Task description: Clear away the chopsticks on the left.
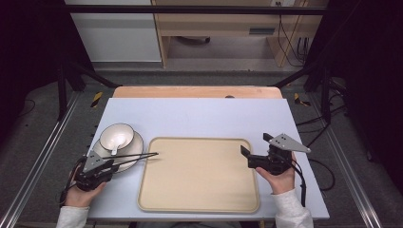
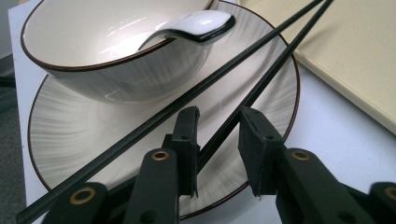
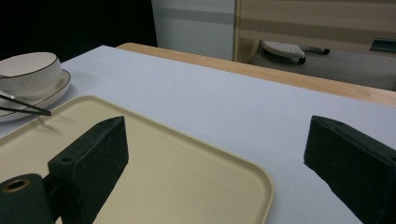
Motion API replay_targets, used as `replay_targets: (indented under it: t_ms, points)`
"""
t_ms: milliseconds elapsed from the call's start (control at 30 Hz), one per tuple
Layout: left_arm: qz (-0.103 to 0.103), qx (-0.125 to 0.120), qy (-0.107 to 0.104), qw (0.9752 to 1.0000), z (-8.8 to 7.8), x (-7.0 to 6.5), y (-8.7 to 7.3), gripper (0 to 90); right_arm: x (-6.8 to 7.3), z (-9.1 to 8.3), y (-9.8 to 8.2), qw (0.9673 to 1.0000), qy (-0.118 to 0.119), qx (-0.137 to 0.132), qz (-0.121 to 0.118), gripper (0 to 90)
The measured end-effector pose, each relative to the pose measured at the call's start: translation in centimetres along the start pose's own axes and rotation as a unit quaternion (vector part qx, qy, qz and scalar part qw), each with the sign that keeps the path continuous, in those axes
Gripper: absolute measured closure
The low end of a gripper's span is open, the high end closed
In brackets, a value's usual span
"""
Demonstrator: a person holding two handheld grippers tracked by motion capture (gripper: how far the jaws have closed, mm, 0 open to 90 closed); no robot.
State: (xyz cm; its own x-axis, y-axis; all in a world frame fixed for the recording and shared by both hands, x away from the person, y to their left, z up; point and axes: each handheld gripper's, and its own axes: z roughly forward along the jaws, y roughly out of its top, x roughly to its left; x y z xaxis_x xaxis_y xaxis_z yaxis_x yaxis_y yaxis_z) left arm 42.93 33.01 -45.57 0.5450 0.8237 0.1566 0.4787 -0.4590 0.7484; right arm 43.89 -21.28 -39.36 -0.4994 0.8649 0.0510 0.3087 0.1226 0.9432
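- High view: the left tongs (image 1: 115,164) sit at the near left of the bench (image 1: 199,116), over the near edge of the plate (image 1: 134,148). A bowl (image 1: 117,135) stands on that plate with a white spoon (image 1: 114,148) leaning in it. Two black chopsticks (image 1: 138,156) run from the left tongs across the plate, their tips reaching over the left rim of the beige tray (image 1: 199,173). The right tongs (image 1: 249,153) hover at the tray's right edge, held in the right hand (image 1: 278,178).
- Left gripper view: one chopstick (image 2: 243,105) passes between the narrowed jaws of the left tongs (image 2: 218,133) (the gap is small, but the pads do not clearly press on it); the other chopstick (image 2: 140,133) lies outside the left jaw. Both rest across the plate (image 2: 70,135), beside the bowl (image 2: 93,51) and its spoon (image 2: 196,25).
- Right gripper view: the right tongs (image 3: 215,149) stand wide with nothing between them, above the tray (image 3: 187,186). The chopstick tips (image 3: 28,109) show far left by the plate (image 3: 56,93).
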Motion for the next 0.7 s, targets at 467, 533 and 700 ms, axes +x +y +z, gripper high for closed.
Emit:
replay_targets:
  t_ms: [467, 533, 700]
  points:
    - [0.006, 0.016, -0.013, 0.9998, 0.15, -0.5, 0.32, 79.6, -0.04, -0.09, 0.08, 1.0, -0.001, 0.0, 0.003, 5.5]
    - [0.005, 0.016, -0.014, 0.9998, 0.17, -0.55, 0.39, 80.7, -0.03, -0.09, 0.09, 1.0, 0.0, 0.0, 0.004, 5.4]
    - [0.001, 0.018, -0.015, 0.9997, 0.3, -0.67, 0.57, 83.3, -0.03, -0.08, 0.08, 1.0, 0.0, 0.0, 0.003, 5.5]
